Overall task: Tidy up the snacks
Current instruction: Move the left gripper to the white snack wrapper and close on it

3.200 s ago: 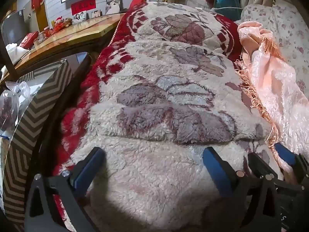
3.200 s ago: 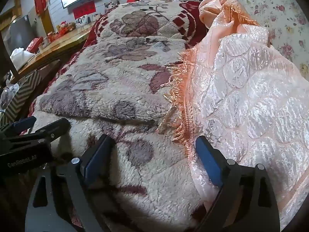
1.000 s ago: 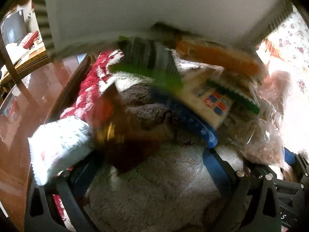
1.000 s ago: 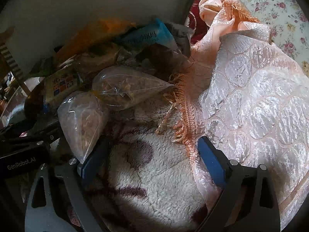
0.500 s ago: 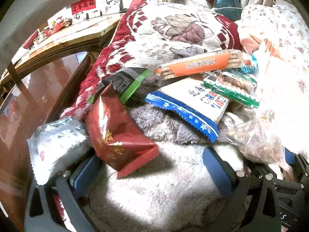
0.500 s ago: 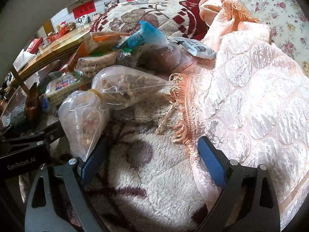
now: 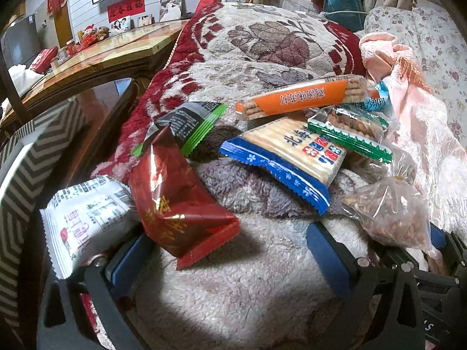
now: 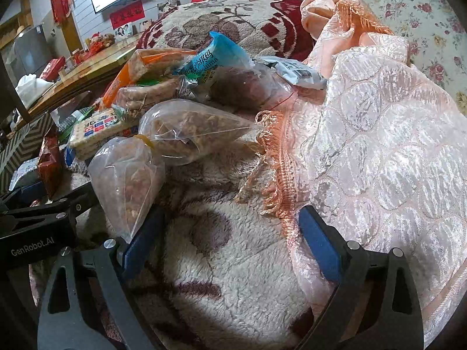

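Several snack packs lie in a heap on a fleece blanket point(image 7: 251, 285). In the left wrist view I see a red pack point(image 7: 178, 201), a white pack point(image 7: 84, 218), a black-and-green pack point(image 7: 189, 122), an orange biscuit pack point(image 7: 300, 97), a blue cracker pack point(image 7: 289, 157) and a clear bag of nuts point(image 7: 391, 215). My left gripper point(image 7: 233, 250) is open and empty; the red and white packs rest over its left finger. My right gripper point(image 8: 230, 239) is open and empty; a clear bag point(image 8: 128, 178) leans on its left finger. Another clear bag point(image 8: 189, 129) and a light-blue pack point(image 8: 216, 58) lie beyond.
A chevron-patterned box point(image 7: 26, 157) stands at the left edge. A wooden table point(image 7: 96, 58) with small items lies beyond it. A pink quilted cover point(image 8: 379, 151) fills the right side. A floral sofa back point(image 8: 423, 14) is at the far right.
The blanket was bare at first. The chevron box was tipped over it and the snacks spilled out in front of both grippers. The box has since moved off to the left. The grippers stayed put.
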A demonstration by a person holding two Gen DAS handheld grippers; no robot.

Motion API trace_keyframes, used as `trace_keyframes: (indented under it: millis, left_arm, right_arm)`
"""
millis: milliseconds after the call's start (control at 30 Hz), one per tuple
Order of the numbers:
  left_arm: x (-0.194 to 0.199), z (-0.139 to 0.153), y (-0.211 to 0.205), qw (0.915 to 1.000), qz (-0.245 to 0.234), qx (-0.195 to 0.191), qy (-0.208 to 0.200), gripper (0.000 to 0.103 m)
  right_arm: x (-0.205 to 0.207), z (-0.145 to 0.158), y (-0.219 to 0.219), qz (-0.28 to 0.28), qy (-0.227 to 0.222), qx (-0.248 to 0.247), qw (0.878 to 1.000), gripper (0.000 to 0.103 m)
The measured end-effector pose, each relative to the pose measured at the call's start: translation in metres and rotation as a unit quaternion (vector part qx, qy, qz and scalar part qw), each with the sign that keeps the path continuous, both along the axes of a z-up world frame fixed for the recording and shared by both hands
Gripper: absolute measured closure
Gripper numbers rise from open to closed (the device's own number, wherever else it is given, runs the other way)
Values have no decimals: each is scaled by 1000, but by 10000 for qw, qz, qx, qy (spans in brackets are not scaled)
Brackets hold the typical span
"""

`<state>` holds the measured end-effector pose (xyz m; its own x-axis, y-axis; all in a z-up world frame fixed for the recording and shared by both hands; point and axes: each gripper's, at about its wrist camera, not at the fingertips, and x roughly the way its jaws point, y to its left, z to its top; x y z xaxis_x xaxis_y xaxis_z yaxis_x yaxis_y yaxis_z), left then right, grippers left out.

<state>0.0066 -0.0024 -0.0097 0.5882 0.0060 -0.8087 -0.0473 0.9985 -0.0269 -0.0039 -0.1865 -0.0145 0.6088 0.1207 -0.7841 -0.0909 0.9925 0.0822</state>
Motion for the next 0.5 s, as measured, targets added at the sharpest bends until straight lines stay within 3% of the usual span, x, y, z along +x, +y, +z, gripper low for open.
trace_keyframes:
  millis: [500]
  left_arm:
    - [0,1,0,10000,-3,9,0,0]
  right_arm:
    - [-1,0,-1,1,-4,21,10000,9]
